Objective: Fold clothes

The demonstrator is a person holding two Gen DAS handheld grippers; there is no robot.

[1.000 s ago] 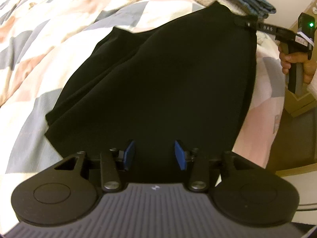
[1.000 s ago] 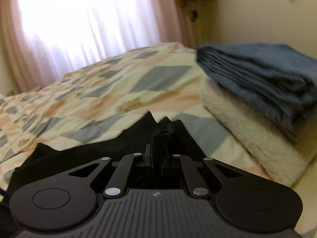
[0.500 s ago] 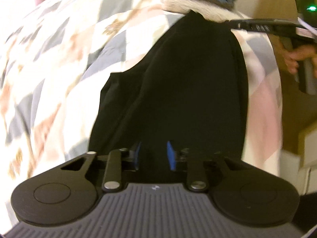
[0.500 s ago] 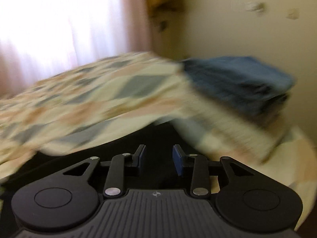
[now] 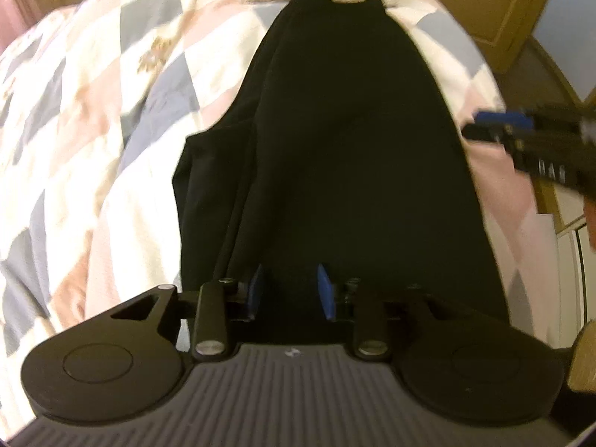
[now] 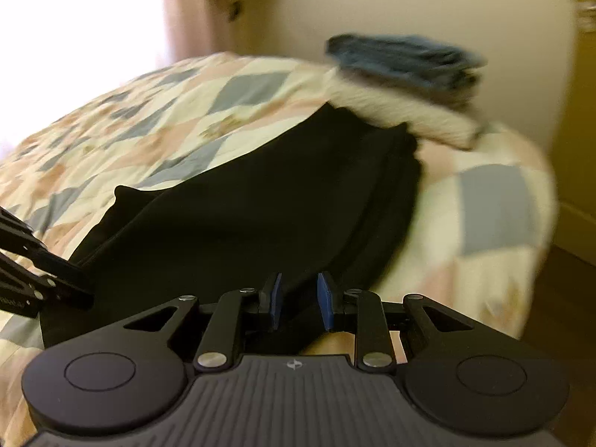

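A black garment (image 5: pixel 346 141) lies folded lengthwise on the patchwork quilt (image 5: pixel 93 104), its far end touching a fleece blanket. It also shows in the right wrist view (image 6: pixel 260 201). My left gripper (image 5: pixel 289 290) is open, its blue pads over the garment's near edge. My right gripper (image 6: pixel 298 300) is open and empty, hovering over the garment's near right edge; it also shows in the left wrist view (image 5: pixel 495 123) at the garment's right side. The left gripper also shows in the right wrist view (image 6: pixel 41 272) at the left.
A white fleece blanket (image 6: pixel 402 111) with folded blue towels (image 6: pixel 406 59) on top sits at the far end of the bed. A wooden cabinet (image 5: pixel 480 0) and the floor lie off the bed's right edge. A bright curtained window (image 6: pixel 82 18) is behind.
My right gripper let go of the garment's far corner, opened and pulled back to the near right edge. The garment's far end now lies flat. My left gripper stayed open at the near edge.
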